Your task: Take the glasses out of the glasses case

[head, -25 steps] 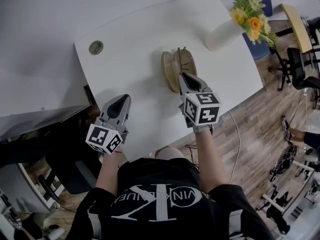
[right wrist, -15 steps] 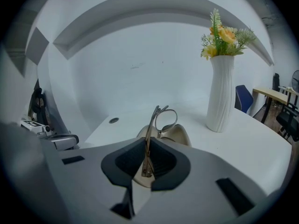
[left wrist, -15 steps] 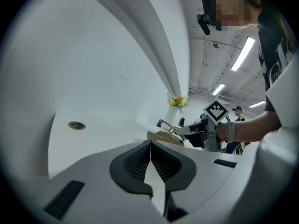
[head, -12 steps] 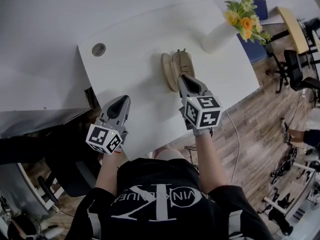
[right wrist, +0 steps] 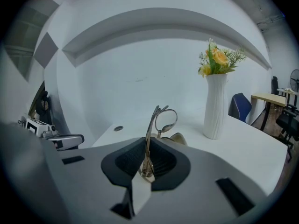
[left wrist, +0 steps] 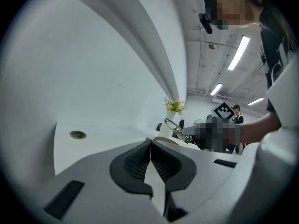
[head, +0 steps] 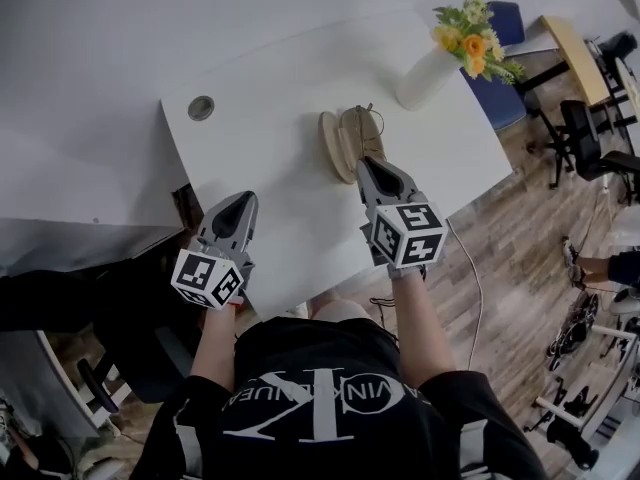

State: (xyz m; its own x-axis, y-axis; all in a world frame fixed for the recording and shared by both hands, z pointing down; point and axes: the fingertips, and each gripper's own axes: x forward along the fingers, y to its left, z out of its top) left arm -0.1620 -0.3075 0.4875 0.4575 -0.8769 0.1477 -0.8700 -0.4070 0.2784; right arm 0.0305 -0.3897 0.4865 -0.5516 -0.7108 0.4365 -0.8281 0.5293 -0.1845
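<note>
**Item: metal-rimmed glasses, pinched in the right gripper above the open case**

1. Table. White top filling the upper middle of the head view. It carries every item below.
2. Vase. White, upright, with yellow flowers, at the upper right. It stands well apart from the case.
3. Right gripper. Centre of the head view. Its jaws are closed on the folded temples of the glasses.
4. Left gripper. Lower left of centre, over the near table edge. Its pads are pressed together with nothing between them.
5. Glasses case. Beige, lying open just above the right gripper's tips.
6. Glasses. Thin wire frame with round lenses.
   - Position: they rise out of the closed jaws at the centre of the right gripper view. The case sits just beyond and below them, and they appear to be out of it.

Handling, as judged:
- The glasses are very light.
- The wire frame bends easily and the lenses scratch.
- The smooth metal may pivot in a narrow pinch.
- The best hold is on the folded temples, as here, never on a lens.
- Light pressure is enough.
</note>
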